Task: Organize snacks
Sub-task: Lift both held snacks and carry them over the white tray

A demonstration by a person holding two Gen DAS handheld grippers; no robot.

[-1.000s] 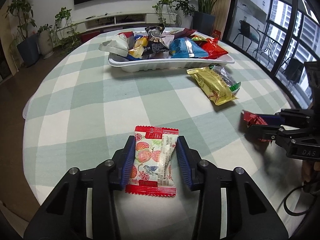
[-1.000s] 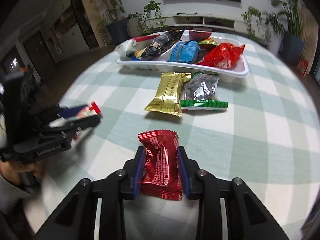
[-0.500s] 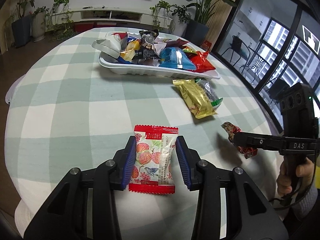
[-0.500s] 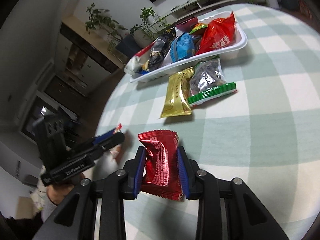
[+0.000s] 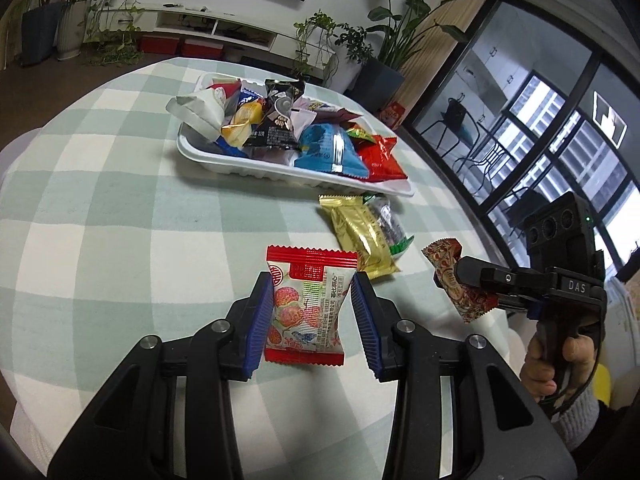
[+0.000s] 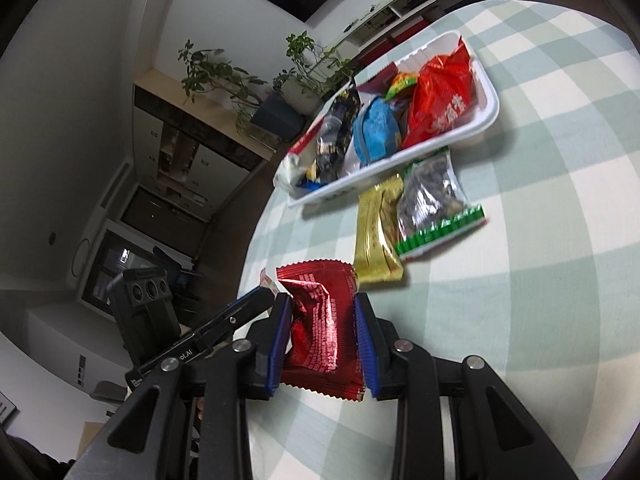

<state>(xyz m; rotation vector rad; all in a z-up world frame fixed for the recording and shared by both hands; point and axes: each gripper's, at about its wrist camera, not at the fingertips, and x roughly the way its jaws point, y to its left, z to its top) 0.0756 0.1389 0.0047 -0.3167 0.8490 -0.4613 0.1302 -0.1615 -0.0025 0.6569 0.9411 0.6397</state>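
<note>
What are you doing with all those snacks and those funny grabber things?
A person is tidying snacks on a checked tablecloth with a grabber in each hand. The left gripper pinches a white packet with red ends, and the right gripper pinches a shiny red packet; both are lifted off the table. A white tray already holds a heap of snacks. A gold packet and a clear, green-edged packet lie beside the tray, not yet put in.

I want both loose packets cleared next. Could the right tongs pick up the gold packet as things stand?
Probably not yet: the right tongs are shut on a red snack packet. The gold packet lies clear just ahead, beside the white tray.
</note>
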